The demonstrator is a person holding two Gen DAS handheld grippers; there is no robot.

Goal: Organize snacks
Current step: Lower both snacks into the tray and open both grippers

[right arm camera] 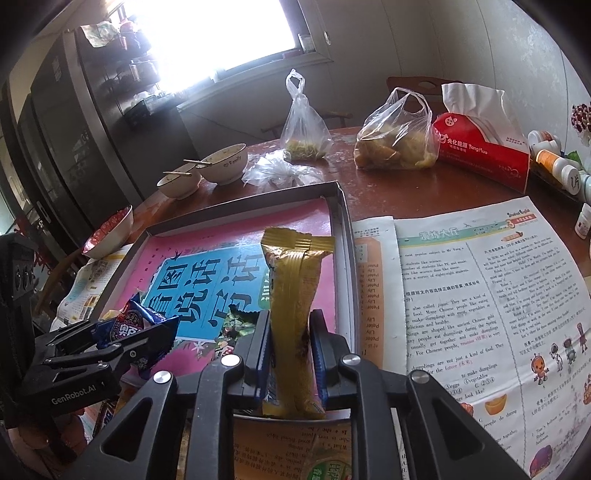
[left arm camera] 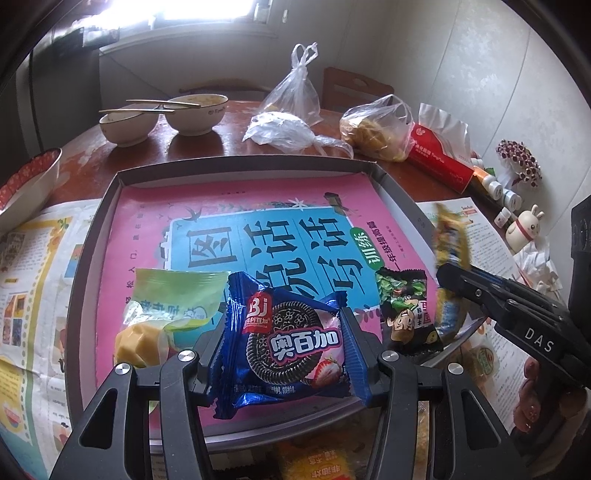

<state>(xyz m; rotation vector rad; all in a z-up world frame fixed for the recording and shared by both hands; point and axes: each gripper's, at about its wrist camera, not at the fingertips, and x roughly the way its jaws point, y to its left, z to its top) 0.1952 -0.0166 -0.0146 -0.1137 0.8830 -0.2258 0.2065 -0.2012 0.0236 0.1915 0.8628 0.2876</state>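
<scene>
Snacks are sitting in both grippers over the tray (left arm camera: 92, 236). The blue cookie pack (left arm camera: 284, 343) is lying between the fingers of the left gripper (left arm camera: 282, 343), both pads pressing its crimped ends, so that gripper is clenching it just above the tray's near edge. The yellow packet (right arm camera: 293, 314) is standing upright between the fingers of the right gripper (right arm camera: 290, 343); the pads are touching its sides, gripping it, over the tray's right rim.

Inside the tray a pink and blue book cover (left arm camera: 258, 236) is lining the floor. On it a green-wrapped snack (left arm camera: 166, 310) is lying left of the cookie pack, and a black packet (left arm camera: 406, 306) right of it.

The left view is showing the green-wrapped snack whole and the right gripper from the side, with a hand (left arm camera: 535, 391) behind it. The right view is hiding most of that snack but is showing the left gripper side-on and a printed worksheet (right arm camera: 480, 295) spread right of the tray.

Newspaper (left arm camera: 26, 295) is covering the brown table (left arm camera: 207, 147) under the tray. Further back, two bowls (left arm camera: 162, 118) with chopsticks, plastic bags (left arm camera: 295, 103) and a red tissue box (right arm camera: 487, 155) are standing. A bright window (right arm camera: 221, 33) is lighting the room.
</scene>
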